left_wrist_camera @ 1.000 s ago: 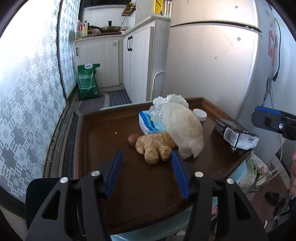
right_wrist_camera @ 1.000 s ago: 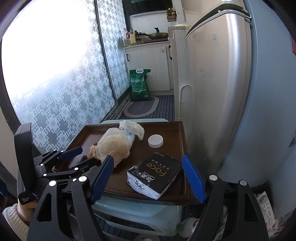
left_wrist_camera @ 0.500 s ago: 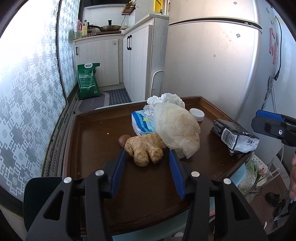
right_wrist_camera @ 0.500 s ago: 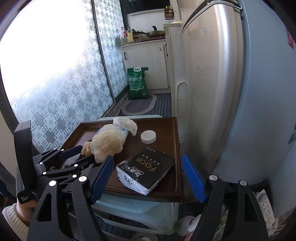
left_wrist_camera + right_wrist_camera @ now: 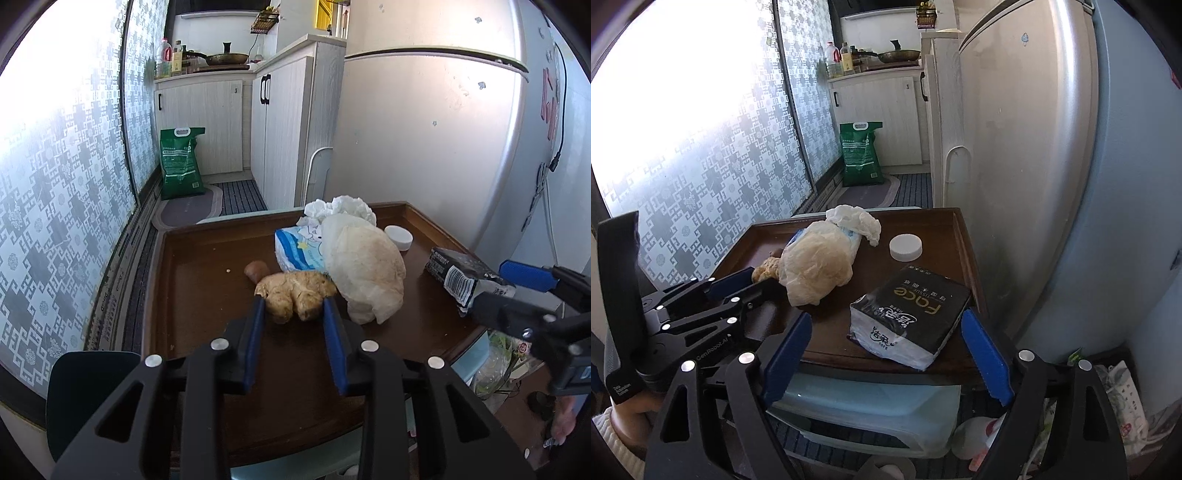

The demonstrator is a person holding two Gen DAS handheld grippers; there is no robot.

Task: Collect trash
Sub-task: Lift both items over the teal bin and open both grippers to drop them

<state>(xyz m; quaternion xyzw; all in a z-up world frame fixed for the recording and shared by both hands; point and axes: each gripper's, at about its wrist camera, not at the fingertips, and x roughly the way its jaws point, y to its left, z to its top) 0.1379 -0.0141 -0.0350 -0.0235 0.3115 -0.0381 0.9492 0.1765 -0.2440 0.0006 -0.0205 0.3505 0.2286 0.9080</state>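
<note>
At the left, the left gripper has its blue-padded jaws on either side of the knobbly tan ginger root, which lies near the middle of the dark brown wooden tray table. The jaws are closing on the root; whether the pads already press on it I cannot tell. So the step in hand looks like picking up the ginger, and the next move calls for a firm pinch before any lift, since the lumpy root could roll out.

Just beside it to the right lies a crumpled cream plastic bag, leaning on a blue-and-white tissue packet with a wad of white paper behind. A small round white lid sits further right, apart from them.

At the right edge of the table, the black pack of facial tissues sits between the fingers of the right gripper. Those jaws are spread wide and opening, not touching the pack as far as I can see.

Beyond the table stand a silver refrigerator, white cabinets and a green sack on the floor by the patterned window film.
</note>
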